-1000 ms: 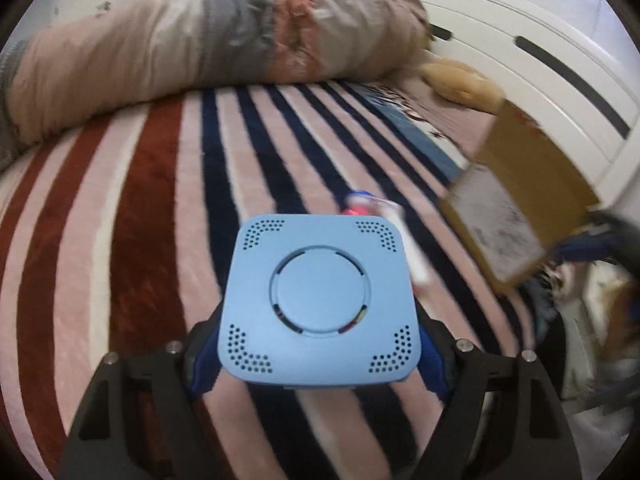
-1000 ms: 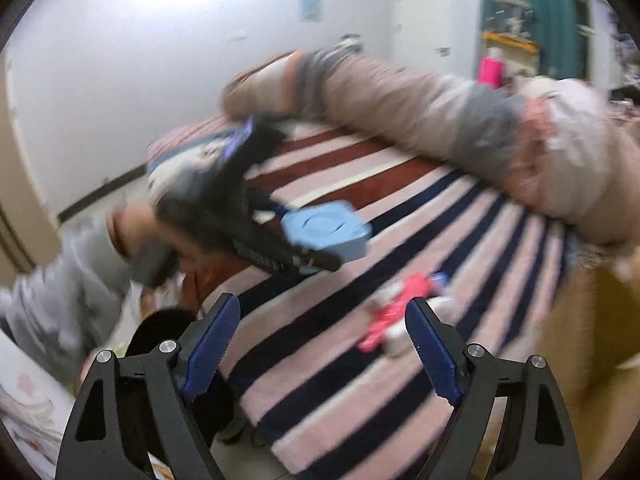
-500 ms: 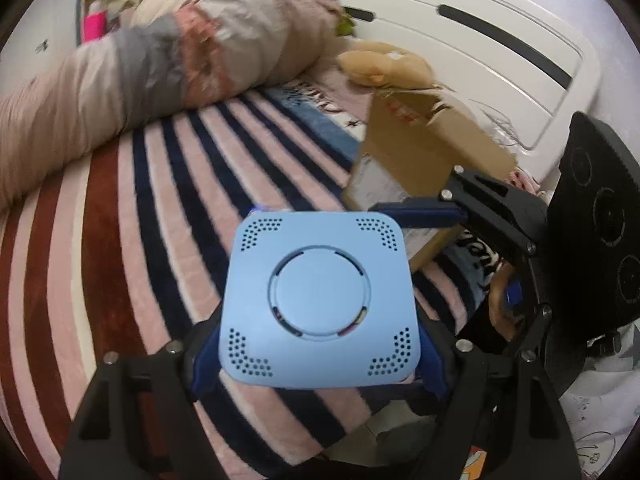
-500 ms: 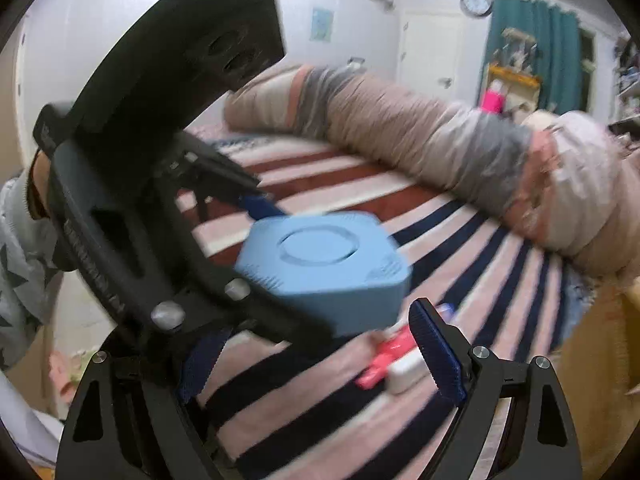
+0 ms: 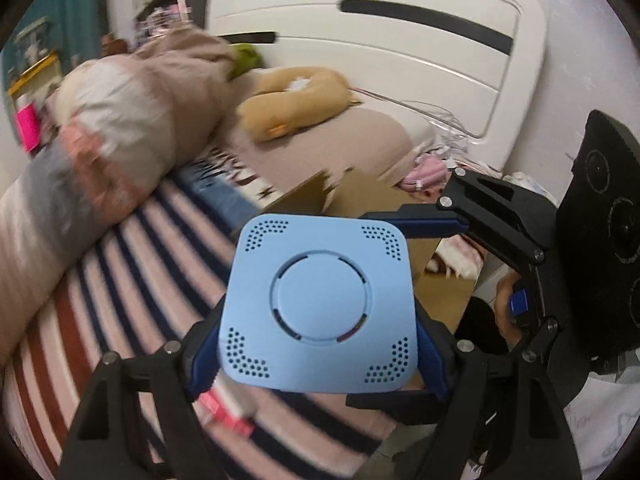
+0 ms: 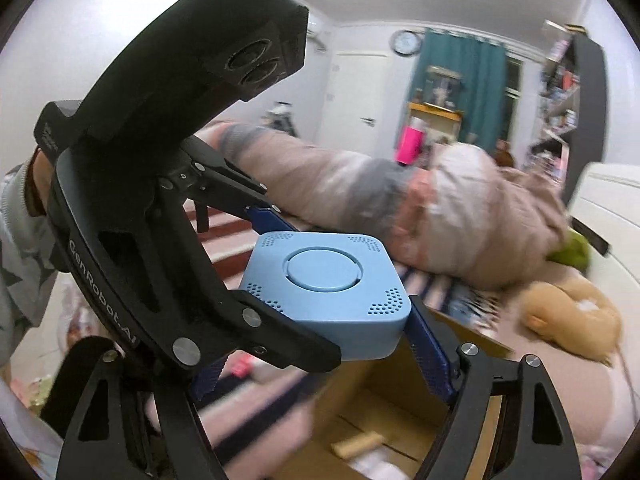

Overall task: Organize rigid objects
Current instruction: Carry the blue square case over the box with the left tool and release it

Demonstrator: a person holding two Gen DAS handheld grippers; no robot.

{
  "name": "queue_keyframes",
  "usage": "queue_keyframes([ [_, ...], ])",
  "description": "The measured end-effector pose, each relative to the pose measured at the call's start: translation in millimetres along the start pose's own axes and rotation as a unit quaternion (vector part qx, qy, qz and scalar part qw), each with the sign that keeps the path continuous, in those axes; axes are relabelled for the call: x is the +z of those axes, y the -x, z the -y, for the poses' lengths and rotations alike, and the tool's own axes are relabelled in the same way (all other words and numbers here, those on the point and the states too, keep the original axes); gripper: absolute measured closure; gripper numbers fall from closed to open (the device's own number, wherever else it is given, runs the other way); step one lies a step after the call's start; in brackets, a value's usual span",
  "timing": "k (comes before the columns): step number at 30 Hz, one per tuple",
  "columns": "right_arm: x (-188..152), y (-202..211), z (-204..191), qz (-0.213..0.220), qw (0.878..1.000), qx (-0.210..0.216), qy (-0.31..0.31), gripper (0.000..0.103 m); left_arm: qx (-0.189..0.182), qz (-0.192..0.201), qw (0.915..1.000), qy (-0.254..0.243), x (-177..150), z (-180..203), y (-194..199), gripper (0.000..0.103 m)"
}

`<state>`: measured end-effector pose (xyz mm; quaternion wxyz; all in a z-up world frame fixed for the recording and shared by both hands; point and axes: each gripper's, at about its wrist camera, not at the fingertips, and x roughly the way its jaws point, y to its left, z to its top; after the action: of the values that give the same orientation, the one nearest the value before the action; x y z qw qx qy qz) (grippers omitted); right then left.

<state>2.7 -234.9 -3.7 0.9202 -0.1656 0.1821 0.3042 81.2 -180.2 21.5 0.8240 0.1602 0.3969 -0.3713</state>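
Note:
My left gripper (image 5: 316,348) is shut on a light blue square box (image 5: 320,304) with a round lid and dotted corners. It holds the box in the air over the near corner of an open cardboard box (image 5: 360,196). In the right wrist view the blue box (image 6: 326,292) sits between the left gripper's fingers (image 6: 264,216), above the cardboard box (image 6: 404,412). My right gripper (image 6: 320,364) is open; its fingers flank the blue box from below, and I cannot tell if they touch it. The right gripper also shows at the right of the left wrist view (image 5: 480,216).
The striped bedspread (image 5: 132,264) carries a rolled quilt (image 5: 100,136) and a tan plush toy (image 5: 296,108) near the white headboard (image 5: 400,40). A pink and white item (image 5: 224,412) lies on the stripes below the left gripper. A small wooden block (image 6: 356,444) lies inside the cardboard box.
My left gripper has swung right with the blue box, from over the stripes to over the cardboard box. The right gripper has closed in under the blue box.

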Motion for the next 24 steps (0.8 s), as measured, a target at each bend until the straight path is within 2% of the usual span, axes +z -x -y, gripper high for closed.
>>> queue_keyframes([
  [6,-34.2,-6.9,53.1,-0.081,0.995,-0.061,-0.02,0.025,-0.032,-0.044,0.9984,-0.015,32.5,13.7,-74.7,0.024],
  [10,-49.3,-12.2,70.7,-0.112,0.99,-0.066,-0.046,0.024,-0.036,-0.054,0.9978,-0.014,37.1,17.6,-93.9,0.02],
  [12,-54.7,-12.9,74.0,-0.126,0.988,-0.065,-0.055,0.017,-0.021,-0.05,0.9984,-0.015,37.0,15.2,-92.3,0.013],
  [16,-59.1,-7.0,71.3,-0.131,0.988,-0.066,-0.055,0.016,-0.017,-0.033,0.9993,0.006,31.2,-1.8,-74.6,0.012],
  [20,-50.0,0.4,66.0,-0.112,0.99,-0.048,-0.074,0.016,0.006,-0.003,0.9996,0.026,14.9,-22.7,-40.2,0.012],
  [22,-39.3,5.3,57.5,-0.093,0.992,-0.036,-0.079,0.016,0.027,0.02,0.9981,0.052,1.0,-39.8,-16.0,0.012],
  [24,-25.7,8.4,44.4,-0.072,0.994,-0.02,-0.079,0.016,0.064,0.038,0.9944,0.075,-17.6,-57.4,7.7,0.012],
])
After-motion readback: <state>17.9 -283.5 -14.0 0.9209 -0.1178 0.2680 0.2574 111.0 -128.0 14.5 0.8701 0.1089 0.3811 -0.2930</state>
